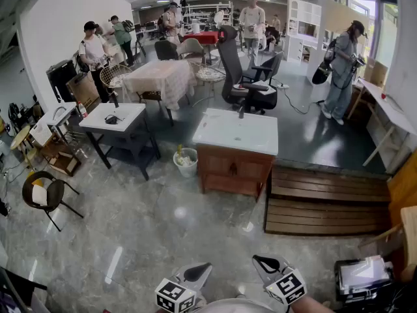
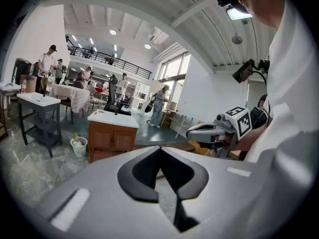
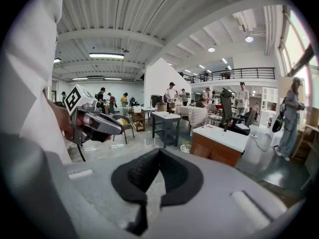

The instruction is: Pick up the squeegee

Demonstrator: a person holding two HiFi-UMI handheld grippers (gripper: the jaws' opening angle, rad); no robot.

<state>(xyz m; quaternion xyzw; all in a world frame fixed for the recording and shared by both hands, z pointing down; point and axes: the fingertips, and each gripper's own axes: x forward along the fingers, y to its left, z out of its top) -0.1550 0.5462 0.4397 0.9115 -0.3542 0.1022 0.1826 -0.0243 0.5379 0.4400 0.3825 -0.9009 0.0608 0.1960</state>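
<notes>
Left tool (image 2: pixel 160 151) and right tool (image 3: pixel 159 152): both closed, nothing between the jaws. Squeegee: not identifiable in any view. Risk: closed jaws would likely knock the squeegee aside on contact, so open them before approach. Farther out, a white bucket (image 1: pixel 189 169) beside the sink counter (image 1: pixel 236 134) holds upright yellowish items.

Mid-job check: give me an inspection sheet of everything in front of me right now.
Surface: glossy grey floor; white-topped wooden cabinet ahead.
Job's things: squeegee, nothing seen.
Clutter: white bucket beside the cabinet; wooden pallets to its right.
Grippers: left gripper and right gripper both shut, empty, held low.
Cables: one cable on the floor by the office chair.
Surroundings: grey table at left; people standing farther back.
</notes>
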